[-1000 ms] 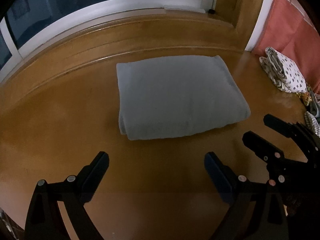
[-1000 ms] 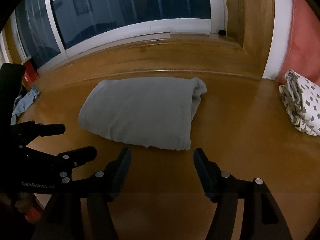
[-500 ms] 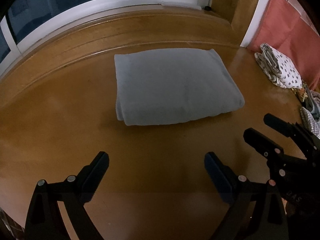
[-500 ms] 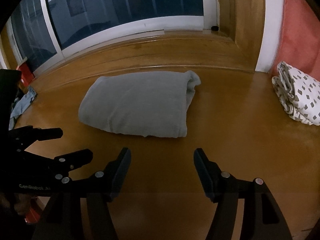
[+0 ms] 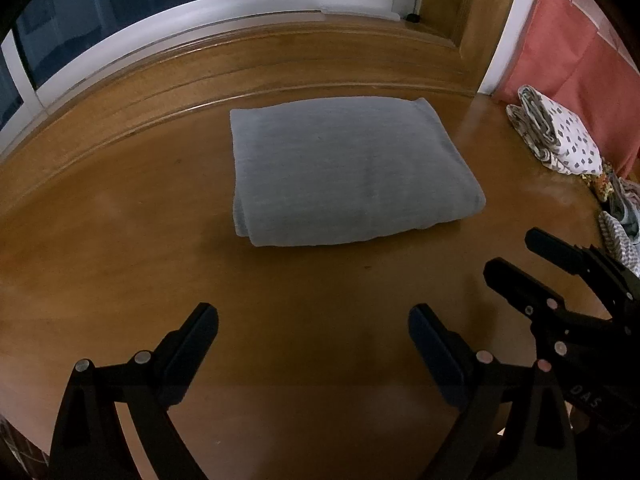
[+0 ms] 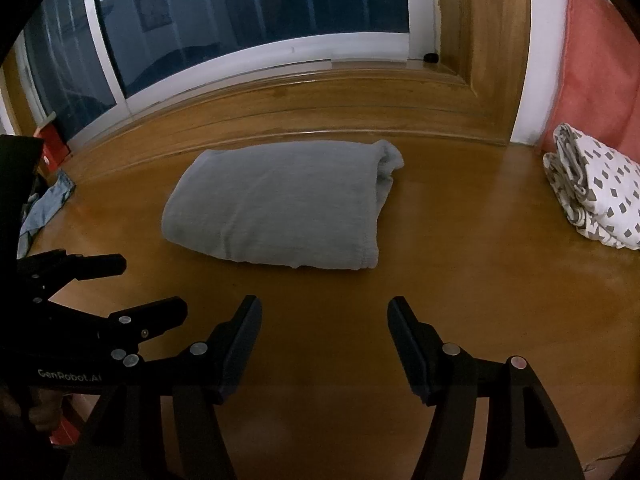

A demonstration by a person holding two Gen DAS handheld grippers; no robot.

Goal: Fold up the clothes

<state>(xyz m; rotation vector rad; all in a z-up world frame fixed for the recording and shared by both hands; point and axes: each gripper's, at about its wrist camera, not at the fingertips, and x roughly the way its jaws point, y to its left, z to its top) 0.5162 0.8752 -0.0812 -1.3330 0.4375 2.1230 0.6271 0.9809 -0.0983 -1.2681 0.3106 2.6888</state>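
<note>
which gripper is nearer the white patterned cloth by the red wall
Right. The right gripper sits between the left gripper and the white patterned cloth, which lies off to its right.

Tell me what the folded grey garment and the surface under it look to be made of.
Folded grey garment: soft, matte knit, probably fleece or cotton jersey; it bulges thickly at the folds and shows a stitched hem. Glossy brown surface: likely varnished wood or laminate; it is smooth and reflects light in pale patches.

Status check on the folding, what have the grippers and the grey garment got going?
Left gripper open, empty. Right gripper open, empty. Folded grey fabric garment flat on wooden surface, untouched. Path clear.
</note>
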